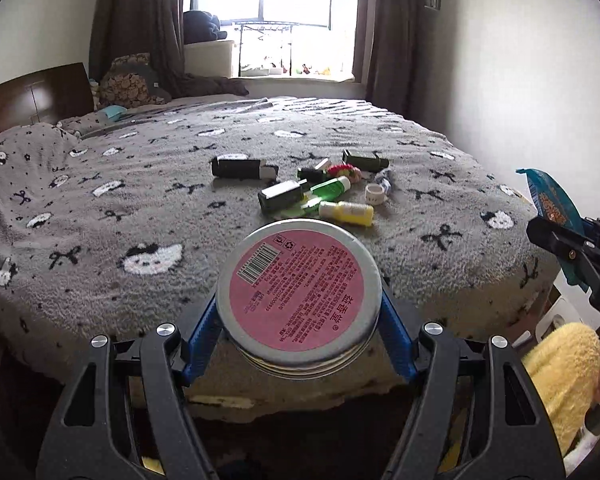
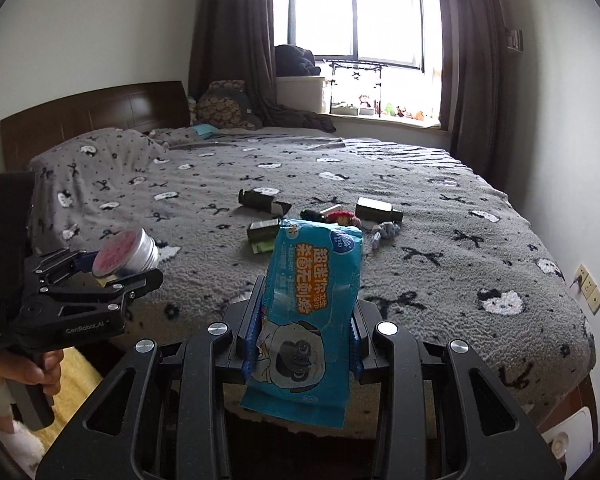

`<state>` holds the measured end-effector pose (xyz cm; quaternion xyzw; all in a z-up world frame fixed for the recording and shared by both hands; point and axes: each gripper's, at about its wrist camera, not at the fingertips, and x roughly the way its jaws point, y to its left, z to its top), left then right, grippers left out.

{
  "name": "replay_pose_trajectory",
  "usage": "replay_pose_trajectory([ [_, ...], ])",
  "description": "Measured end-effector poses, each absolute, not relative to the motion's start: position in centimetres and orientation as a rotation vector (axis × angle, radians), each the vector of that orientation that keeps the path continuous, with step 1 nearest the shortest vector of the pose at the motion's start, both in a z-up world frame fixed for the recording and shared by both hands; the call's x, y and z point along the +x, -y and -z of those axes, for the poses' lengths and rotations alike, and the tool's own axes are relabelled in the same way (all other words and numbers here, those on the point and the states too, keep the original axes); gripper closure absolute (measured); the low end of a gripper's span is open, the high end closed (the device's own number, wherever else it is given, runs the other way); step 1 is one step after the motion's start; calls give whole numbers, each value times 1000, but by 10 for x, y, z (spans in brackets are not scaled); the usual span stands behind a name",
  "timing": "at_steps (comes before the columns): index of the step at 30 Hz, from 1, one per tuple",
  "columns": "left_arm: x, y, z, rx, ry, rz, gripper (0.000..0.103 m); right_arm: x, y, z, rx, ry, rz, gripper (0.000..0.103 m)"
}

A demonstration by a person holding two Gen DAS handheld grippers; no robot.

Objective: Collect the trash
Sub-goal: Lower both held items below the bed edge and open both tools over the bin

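**Both claws loaded at the foot of the bed**

The left claw (image 1: 300, 312) stands fairly wide, its blue fingers (image 1: 200, 336) pressed against opposite sides of a round metal tin (image 1: 299, 294). The tin's pink label, with a barcode and printed text, faces the left wrist camera. In the right wrist view the same tin (image 2: 126, 258) shows from the side, held off the blanket by a hand (image 2: 24, 376) on the grip.

The right claw (image 2: 304, 344) is nearly closed, pinching a flat blue wipes packet (image 2: 314, 312) that stands upright between its fingers, a cartoon dog printed low on it.

Both are held near the foot edge of the bed (image 1: 100, 208), which is covered by a grey fleece blanket with white cat faces and black bows. Further on, near the middle of the blanket, lies a loose cluster: dark boxes (image 1: 242, 168), a green bottle (image 1: 330, 187), a yellow bottle (image 1: 346, 212), a small white tape roll (image 1: 374, 194).

Beyond the bed are a wooden headboard (image 2: 96, 116), dark curtains (image 2: 228, 40) and a bright window (image 2: 356, 20).
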<state>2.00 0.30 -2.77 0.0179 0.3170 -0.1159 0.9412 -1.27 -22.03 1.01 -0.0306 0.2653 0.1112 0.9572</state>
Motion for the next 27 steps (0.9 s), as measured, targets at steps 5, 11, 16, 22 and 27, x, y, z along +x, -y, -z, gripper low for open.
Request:
replay_pose_trajectory([
  [5,4,-2,81,37,-791,287,36,-21,228,29,-43,-646,-217,68],
  [11,-2,-6,147,29,-938,307,36,-15,223,99,32,-828,-282,68],
  [16,2,-8,192,-27,-1070,333,36,-7,204,149,22,-952,-328,68],
  [22,13,-5,230,-53,-1207,359,36,6,196,203,60,-1113,-345,68],
  [27,18,-1,257,-40,-1290,364,36,13,194,227,84,-1192,-344,68],
])
